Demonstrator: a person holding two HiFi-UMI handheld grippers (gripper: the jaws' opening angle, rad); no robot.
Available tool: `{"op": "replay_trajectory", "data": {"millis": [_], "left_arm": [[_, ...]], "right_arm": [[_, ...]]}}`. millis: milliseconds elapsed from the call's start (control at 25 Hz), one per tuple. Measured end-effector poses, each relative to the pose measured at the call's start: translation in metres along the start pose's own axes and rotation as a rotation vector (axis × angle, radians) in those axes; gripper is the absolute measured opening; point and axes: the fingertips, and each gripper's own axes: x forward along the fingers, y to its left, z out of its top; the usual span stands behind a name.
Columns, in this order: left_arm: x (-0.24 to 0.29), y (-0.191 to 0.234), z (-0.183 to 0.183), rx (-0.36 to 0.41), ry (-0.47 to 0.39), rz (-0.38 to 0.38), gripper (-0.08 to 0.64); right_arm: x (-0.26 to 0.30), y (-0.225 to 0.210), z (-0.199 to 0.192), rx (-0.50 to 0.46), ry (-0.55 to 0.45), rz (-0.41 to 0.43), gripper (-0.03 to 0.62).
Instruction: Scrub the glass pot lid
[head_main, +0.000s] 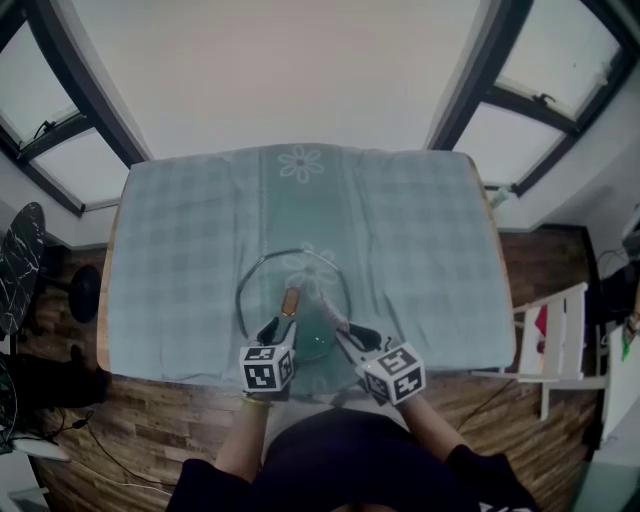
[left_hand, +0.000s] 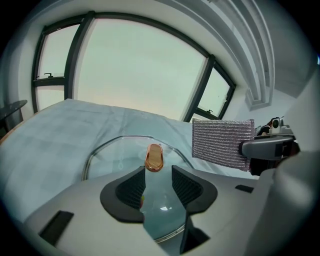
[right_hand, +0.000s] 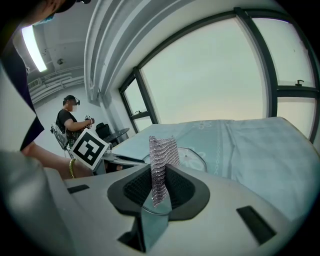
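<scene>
Hovering over the glass lid (head_main: 300, 272) — scouring pad (left_hand: 222, 142)

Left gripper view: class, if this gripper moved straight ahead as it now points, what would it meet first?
Most likely the copper-coloured knob on the glass pot lid, just beyond the open jaws of the left gripper; depth is hard to judge.

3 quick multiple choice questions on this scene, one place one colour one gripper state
1. Where is the glass lid? A on the tablecloth B in a sink C on a stove
2. The lid's handle is: A blue B orange-brown C white
3. The right gripper is: A open, empty B shut on the lid C shut on a scrub pad
Answers: 1 A, it lies flat on the checked cloth; 2 B, clear in the left gripper view; 3 C, its jaws pinch the grey pad.
</scene>
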Motion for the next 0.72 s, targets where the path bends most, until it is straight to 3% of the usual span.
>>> {"op": "replay_trajectory", "data": {"millis": [240, 400, 720], "left_arm": [[0.023, -0.002, 0.008, 0.061, -0.026, 0.084, 0.247], [0.039, 0.004, 0.013, 0.107, -0.040, 0.139, 0.259], [0.066, 0.012, 0.010, 0.150, 0.010, 0.167, 0.259]], "right_arm": [[-0.008, -0.006, -0.005, -0.003, 0.016, 0.048, 0.081], [-0.010, -0.007, -0.011, 0.009, 0.035, 0.061, 0.081], [-0.011, -0.010, -0.019, 0.043, 0.031, 0.032, 0.081]]}}
